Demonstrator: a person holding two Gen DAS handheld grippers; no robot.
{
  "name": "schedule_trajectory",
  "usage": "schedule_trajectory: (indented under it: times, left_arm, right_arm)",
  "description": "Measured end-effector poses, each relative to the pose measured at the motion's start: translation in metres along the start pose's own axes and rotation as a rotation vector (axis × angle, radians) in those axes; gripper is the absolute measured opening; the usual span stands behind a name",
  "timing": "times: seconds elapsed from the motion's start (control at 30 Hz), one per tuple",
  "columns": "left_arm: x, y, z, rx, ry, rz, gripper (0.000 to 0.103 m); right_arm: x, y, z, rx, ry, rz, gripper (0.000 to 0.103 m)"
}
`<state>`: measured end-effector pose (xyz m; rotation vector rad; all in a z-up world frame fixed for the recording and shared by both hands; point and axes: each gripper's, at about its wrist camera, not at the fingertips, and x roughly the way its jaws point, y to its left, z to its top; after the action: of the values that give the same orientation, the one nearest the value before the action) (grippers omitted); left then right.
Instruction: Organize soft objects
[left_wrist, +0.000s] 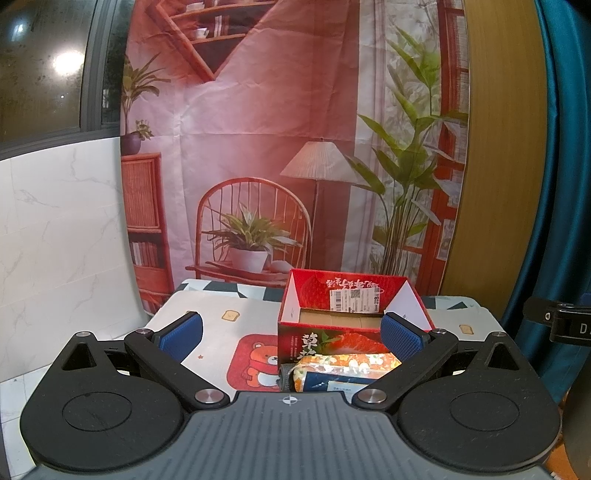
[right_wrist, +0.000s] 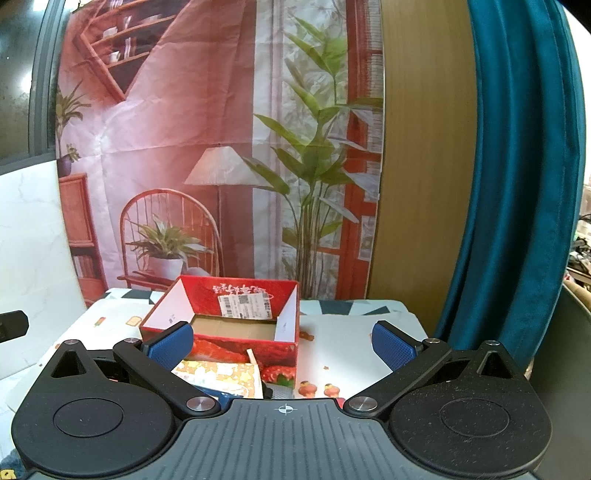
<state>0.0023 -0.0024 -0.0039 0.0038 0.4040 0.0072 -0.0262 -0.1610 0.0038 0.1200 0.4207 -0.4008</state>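
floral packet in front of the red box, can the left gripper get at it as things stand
Probably yes: the left gripper is open, and the floral packet lies uncovered on the table before the red box, nothing between.

— That open cardboard box (left_wrist: 332, 332) at centre frame, what's printed on it?
— Red all over, strawberries on the front, white inner flaps, plain brown floor.
— And the soft plastic-wrapped pack (left_wrist: 343, 371) just below it?
— Yellow-orange floral with a navy panel. The tablecloth (left_wrist: 229, 332) is cream, with a red bear patch.

Both wrist cameras sit low over the table, facing the backdrop, sharing the red box (left_wrist: 347, 314) (right_wrist: 229, 317)
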Motion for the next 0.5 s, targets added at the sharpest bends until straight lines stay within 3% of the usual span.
schedule_trajectory:
  times: [0.23,0.5]
  left_arm:
    - [0.0,0.0,0.001,-0.002,0.004,-0.001,0.103]
    - [0.004,0.002,0.002,-0.017,0.027,-0.005,0.103]
  right_arm:
    - [0.004,-0.004,-0.012,0.013,0.0,0.025,0.103]
    - [0.0,-0.012,-0.015,0.042,-0.065,0.09,0.103]
